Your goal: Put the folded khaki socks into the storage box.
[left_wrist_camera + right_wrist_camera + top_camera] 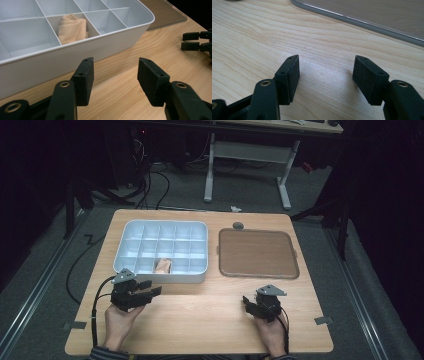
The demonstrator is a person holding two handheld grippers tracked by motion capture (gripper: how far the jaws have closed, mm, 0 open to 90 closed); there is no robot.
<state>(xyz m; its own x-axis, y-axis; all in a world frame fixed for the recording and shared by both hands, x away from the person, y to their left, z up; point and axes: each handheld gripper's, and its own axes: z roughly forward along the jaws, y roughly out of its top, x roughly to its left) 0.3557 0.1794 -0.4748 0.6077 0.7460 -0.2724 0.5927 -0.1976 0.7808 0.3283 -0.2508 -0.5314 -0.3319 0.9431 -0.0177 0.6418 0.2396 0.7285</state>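
1. Centrally placed: a light wooden desk [200, 315] with rounded corners, standing on grey floor.
2. Pale grey plastic organiser tray [162, 276], divided into a grid of square compartments, on the desk's far left half.
3. Folded peach-coloured cloth [163, 266], lying in a compartment of the tray's near row, about midway along it; in the left gripper view the cloth [72, 28] sits bunched against the divider walls.
4. Flat brown rectangular lid with a clear rim [258, 253], resting on the desk just right of the tray, apart from it.
5. Small dark round object [238, 225] at the desk's far edge, beyond the lid; too small to identify.
6. Left gripper [152, 288], black, held in a hand just in front of the tray's near wall; jaws spread wide, nothing between them, above bare wood.
7. Right gripper [246, 300], black, held in a hand near the desk's front right, in front of the lid; jaws wide apart and empty.
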